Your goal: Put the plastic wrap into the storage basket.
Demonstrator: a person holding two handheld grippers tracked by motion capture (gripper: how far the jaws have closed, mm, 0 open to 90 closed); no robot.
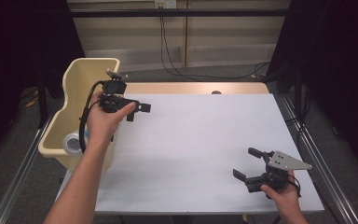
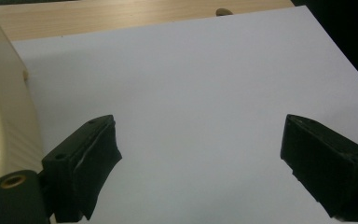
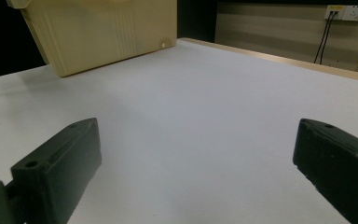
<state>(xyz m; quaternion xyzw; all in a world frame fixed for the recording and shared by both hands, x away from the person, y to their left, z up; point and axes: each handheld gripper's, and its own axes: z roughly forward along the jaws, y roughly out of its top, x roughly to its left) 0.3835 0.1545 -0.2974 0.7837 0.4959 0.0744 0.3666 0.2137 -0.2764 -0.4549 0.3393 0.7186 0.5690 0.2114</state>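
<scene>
The cream bin [image 1: 77, 100] (tall, ribbed plastic) stands at the bench's [image 1: 200, 149] left edge; left gripper [image 1: 137, 111] and right gripper [image 1: 251, 164] fingers gape empty.

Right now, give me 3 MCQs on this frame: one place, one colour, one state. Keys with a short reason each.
1. Where does the bin stand?
A. at the table's left edge
B. at the table's right edge
C. in the middle of the white sheet

2. What colour is the bin?
A. blue
B. cream
C. red

3. How do the jaws of the left gripper stand?
A. clamped on a roll of tape
B. shut with nothing between them
C. apart with nothing between them

Key:
1 A: in the high view the bin sits beside the white sheet on its left side, next to the left hand.
2 B: its walls are pale cream in the high view and the right gripper view.
3 C: the left gripper view has bare sheet between the two black jaws.
</scene>
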